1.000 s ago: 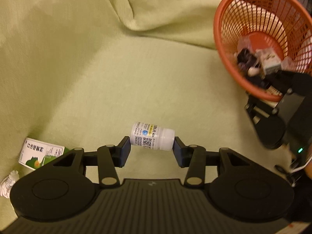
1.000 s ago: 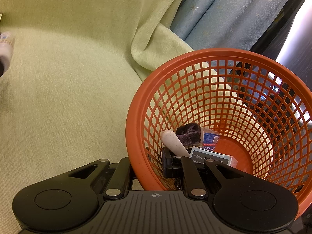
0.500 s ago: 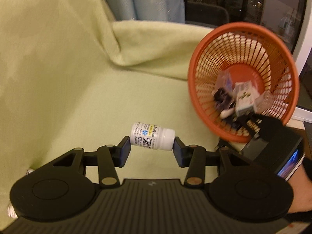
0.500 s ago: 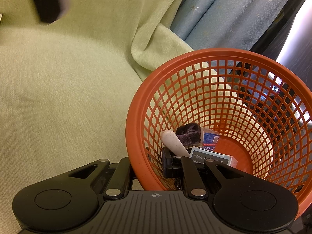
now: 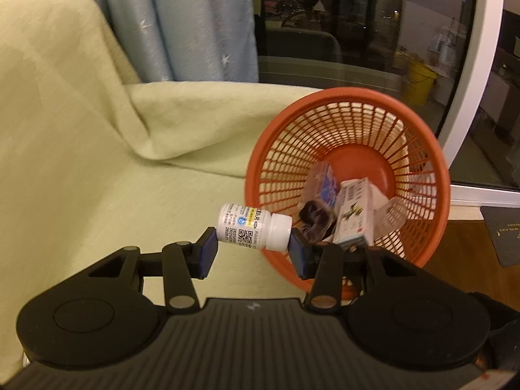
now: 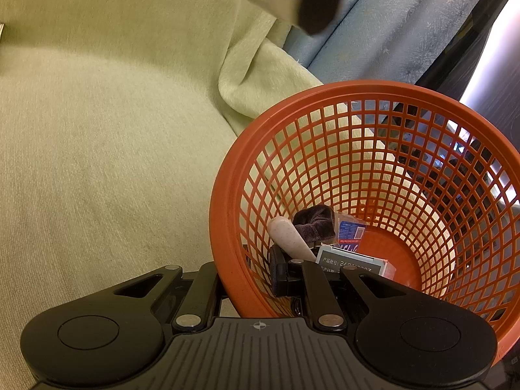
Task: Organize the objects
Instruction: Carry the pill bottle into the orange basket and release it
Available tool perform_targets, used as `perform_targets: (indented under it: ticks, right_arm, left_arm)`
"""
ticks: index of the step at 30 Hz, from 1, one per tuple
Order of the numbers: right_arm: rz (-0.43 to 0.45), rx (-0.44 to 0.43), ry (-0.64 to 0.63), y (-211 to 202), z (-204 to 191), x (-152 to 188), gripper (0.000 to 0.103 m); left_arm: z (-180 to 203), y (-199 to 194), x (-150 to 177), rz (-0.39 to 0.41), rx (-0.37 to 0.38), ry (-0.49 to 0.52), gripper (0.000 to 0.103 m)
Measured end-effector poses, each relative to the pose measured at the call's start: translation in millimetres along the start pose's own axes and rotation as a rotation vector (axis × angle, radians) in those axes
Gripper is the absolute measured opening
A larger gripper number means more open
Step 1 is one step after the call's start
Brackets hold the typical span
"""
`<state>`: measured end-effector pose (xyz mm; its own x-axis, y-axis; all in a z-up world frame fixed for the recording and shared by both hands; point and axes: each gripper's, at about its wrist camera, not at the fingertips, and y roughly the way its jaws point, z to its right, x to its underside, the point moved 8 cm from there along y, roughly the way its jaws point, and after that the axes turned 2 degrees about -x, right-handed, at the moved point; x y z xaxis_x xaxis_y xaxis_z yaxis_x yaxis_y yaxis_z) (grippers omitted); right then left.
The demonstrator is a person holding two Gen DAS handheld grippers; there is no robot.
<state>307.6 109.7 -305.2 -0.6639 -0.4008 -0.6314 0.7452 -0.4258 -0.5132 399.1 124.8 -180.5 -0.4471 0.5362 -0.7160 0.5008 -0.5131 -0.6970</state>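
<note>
The left gripper (image 5: 252, 248) has its two fingers pinching a small white pill bottle (image 5: 255, 231) end to end, one blue pad on the base and the other on the cap, so the bottle lies crosswise between them with its printed label facing the camera. That lengthwise pinch looks chosen for the flat ends, which give the pads a surer seat than the round side would. The bottle hangs in the air just beside the near rim of the orange mesh basket (image 5: 422, 136), not yet over its opening. The right gripper (image 6: 248, 274) has its fingers pressed nearly together on the basket's wall at the rim, one finger outside and the other inside, and it holds the basket tipped on the pale green sofa cover (image 6: 97, 162) so that the mouth faces the incoming bottle; the tilt seems meant to make the drop easier and to keep the light basket from sliding on the soft fabric. Already lying in the low side of the basket are a white medicine box (image 5: 352, 214), a dark velvet scrunchie (image 5: 317, 221), a clear packet with blue print (image 5: 326, 185) and a pale rounded handle-like piece (image 6: 289, 237). A blue-grey curtain (image 5: 195, 26) and a dark window stand behind. The sorting looks well along, and this bottle should go in next.
</note>
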Motion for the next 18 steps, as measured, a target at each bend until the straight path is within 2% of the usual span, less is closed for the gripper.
perform_targets:
  ticks: [18]
  right_arm:
    - [0.000,0.000,0.001,0.2,0.2,-0.5,0.008]
  left_arm:
    - [39.2,30.2,-32.9,0.007,0.098,0.021,0.041]
